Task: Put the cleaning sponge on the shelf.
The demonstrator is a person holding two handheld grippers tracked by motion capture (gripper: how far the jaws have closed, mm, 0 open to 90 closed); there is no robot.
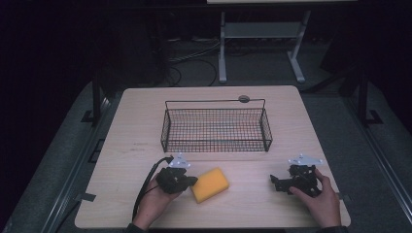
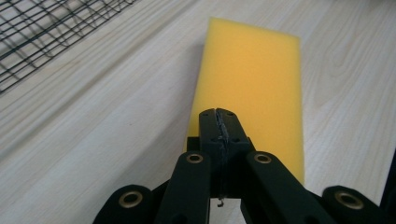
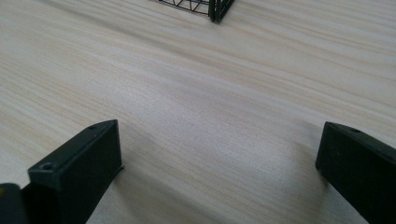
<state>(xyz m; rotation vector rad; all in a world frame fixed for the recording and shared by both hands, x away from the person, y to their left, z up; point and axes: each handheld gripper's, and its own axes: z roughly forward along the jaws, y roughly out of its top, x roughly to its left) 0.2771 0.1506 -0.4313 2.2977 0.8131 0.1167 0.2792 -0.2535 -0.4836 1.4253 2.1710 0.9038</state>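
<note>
The yellow sponge (image 1: pixel 210 184) lay just in front of the wire basket (image 1: pixel 216 130), its long axis running away from the closed left gripper (image 1: pixel 191 180). The right gripper (image 1: pixel 275 183) stood open, farther off.

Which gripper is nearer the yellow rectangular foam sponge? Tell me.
Left. The left gripper, jaws shut, sits at the yellow rectangular foam sponge; the right gripper rests well off to its right.

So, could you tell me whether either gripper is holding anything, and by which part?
Nothing is held: the left gripper is shut just above the sponge; the right gripper is open.
</note>
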